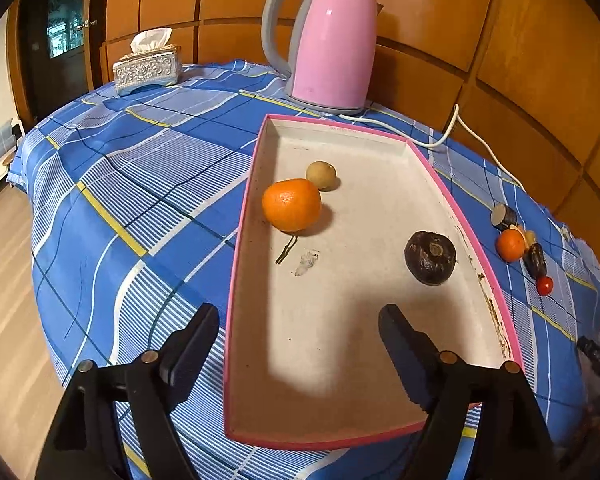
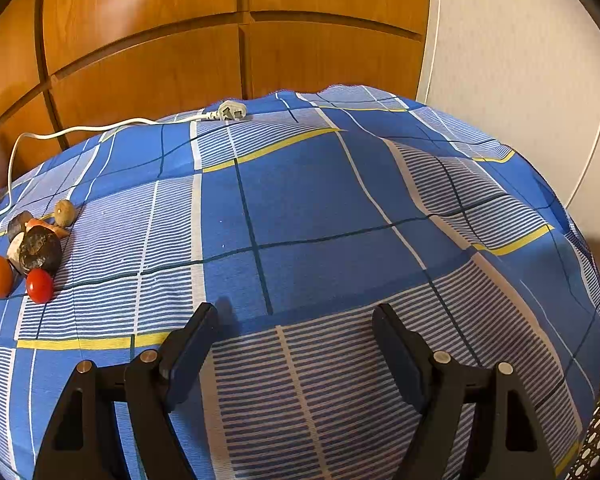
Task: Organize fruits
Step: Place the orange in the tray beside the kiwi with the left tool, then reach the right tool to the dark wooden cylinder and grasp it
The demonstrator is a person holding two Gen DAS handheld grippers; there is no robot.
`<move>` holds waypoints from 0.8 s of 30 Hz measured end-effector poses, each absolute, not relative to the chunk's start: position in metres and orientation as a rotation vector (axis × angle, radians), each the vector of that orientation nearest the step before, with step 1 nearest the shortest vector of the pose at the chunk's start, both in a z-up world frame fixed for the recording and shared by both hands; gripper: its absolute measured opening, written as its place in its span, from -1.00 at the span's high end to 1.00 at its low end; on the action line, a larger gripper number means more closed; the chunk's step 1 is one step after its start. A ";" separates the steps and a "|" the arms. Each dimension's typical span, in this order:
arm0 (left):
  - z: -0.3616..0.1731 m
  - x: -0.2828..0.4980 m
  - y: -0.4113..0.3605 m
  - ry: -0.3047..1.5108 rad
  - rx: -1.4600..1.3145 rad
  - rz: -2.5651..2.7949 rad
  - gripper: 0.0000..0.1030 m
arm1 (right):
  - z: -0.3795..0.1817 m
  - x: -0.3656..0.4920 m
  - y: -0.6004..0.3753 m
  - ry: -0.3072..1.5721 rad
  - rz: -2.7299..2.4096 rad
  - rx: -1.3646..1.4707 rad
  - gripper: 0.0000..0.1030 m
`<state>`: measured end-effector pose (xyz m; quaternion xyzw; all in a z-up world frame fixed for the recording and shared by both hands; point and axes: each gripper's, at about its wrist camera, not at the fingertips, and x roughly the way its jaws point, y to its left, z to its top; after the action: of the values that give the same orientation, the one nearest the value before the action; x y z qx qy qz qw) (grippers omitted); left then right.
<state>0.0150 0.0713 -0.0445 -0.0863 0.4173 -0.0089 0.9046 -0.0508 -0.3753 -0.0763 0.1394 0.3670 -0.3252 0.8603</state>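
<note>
Both sets of jaws stand spread with nothing between them: the left gripper (image 1: 300,344) hangs over the near end of the pink tray (image 1: 240,264), the right gripper (image 2: 296,344) over bare tablecloth (image 2: 300,208) well right of it. Inside the tray lie an orange (image 1: 291,205), a small yellowish fruit (image 1: 321,175) touching it, and a dark fruit (image 1: 430,258) near the right wall. More fruit (image 2: 28,252) waits beyond that wall. These round pieces show no clear long axis; the tray runs lengthwise toward the kettle (image 1: 328,40). A hasty grab there could roll the tomato (image 2: 40,286) off.
</note>
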 end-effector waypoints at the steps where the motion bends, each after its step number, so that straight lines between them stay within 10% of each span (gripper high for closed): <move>1: -0.045 0.015 0.072 0.864 -0.179 -0.018 -0.60 | -0.076 -0.051 -0.375 0.772 -0.683 0.291 -0.56; 24: -0.048 0.016 0.095 0.860 -0.254 0.042 -0.61 | -0.025 0.052 -0.291 0.822 -0.213 0.207 -0.15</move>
<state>0.0161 0.0945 -0.0483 -0.1227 0.4158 0.0201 0.9009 0.0518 -0.2909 -0.0252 0.1001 0.3982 -0.1032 0.9059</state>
